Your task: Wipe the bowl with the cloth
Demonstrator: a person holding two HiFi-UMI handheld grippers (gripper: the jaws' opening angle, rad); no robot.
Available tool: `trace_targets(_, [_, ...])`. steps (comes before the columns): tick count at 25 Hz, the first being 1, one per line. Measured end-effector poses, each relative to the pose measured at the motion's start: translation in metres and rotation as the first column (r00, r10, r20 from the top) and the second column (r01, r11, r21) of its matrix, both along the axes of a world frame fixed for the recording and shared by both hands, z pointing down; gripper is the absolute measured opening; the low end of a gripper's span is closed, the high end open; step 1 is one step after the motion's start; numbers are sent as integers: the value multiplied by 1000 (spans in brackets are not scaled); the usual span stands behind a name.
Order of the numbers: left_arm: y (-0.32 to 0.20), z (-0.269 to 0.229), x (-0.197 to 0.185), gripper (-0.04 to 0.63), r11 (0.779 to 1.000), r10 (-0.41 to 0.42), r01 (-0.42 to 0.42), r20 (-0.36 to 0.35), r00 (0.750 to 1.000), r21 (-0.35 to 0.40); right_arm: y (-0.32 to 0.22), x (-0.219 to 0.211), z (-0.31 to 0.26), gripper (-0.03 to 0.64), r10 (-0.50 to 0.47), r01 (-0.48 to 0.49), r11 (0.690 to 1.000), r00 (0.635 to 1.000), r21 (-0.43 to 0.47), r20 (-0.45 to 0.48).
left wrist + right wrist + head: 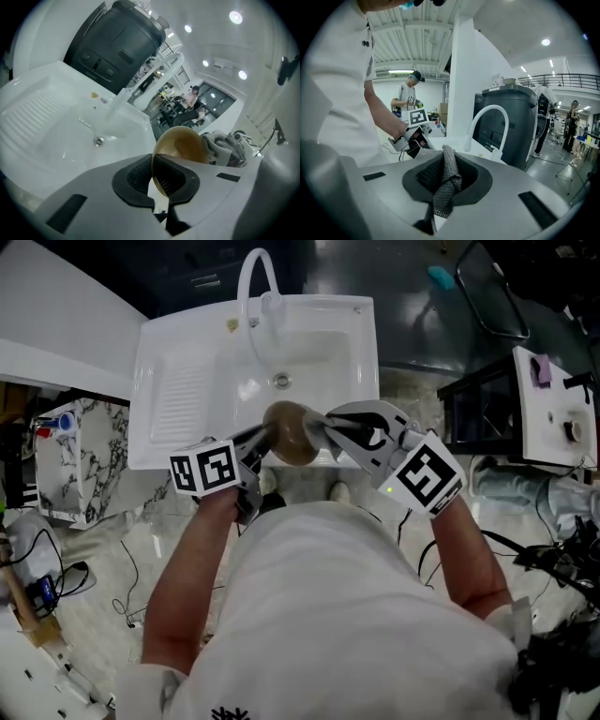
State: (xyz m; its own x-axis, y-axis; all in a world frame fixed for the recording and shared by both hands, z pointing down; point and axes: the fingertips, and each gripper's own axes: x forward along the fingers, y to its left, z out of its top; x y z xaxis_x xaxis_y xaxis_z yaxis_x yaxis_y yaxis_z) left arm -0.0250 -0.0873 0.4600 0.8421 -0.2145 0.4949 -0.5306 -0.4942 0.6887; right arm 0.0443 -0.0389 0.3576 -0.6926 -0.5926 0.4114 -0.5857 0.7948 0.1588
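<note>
A brown bowl [292, 433] is held on its side above the front edge of the white sink [187, 381]. My left gripper [258, 437] is shut on its rim; in the left gripper view the rim [153, 173] runs between the black pads, with the bowl's golden inside [185, 145] facing right. My right gripper [330, 427] is shut on a grey knitted cloth [447, 180], which bunches between its pads. The cloth [216, 145] sits at the bowl's open side, touching or very near it. The contact itself is hidden.
The white faucet [258, 287] arches over the basin, whose drain [280, 381] lies just beyond the bowl. A ribbed draining board [183, 390] is on the sink's left. A dark bin [117, 42] stands behind the sink. Cables lie on the floor [112, 559].
</note>
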Motion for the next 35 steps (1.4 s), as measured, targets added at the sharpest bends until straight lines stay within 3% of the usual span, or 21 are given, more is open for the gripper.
trace_targets(5, [11, -11, 2, 18, 997, 74, -77, -137, 988, -19, -1, -7, -15, 35, -32, 31, 999, 993, 11, 113])
trace_targets(9, [27, -26, 7, 18, 985, 166, -171, -241, 956, 1, -2, -14, -30, 35, -54, 55, 998, 973, 4, 226])
trace_targets(15, [44, -49, 14, 18, 958, 282, -279, -326, 902, 57, -6, -20, -40, 35, -64, 89, 994, 938, -58, 340])
trace_targets(20, [56, -67, 13, 18, 929, 364, -356, -398, 842, 97, -8, -28, -45, 35, -88, 144, 985, 900, -100, 426])
trace_targets(26, [68, -96, 14, 18, 894, 441, -415, -501, 744, 172, -4, -33, -39, 35, -103, 211, 965, 851, -156, 516])
trace_targets(30, [66, -110, 10, 18, 904, 417, -385, -573, 706, 184, 1, -39, -29, 35, -99, 219, 959, 854, -179, 511])
trace_targets(35, [54, -116, 6, 18, 927, 365, -331, -614, 700, 173, 6, -40, -22, 35, -98, 229, 952, 855, -201, 510])
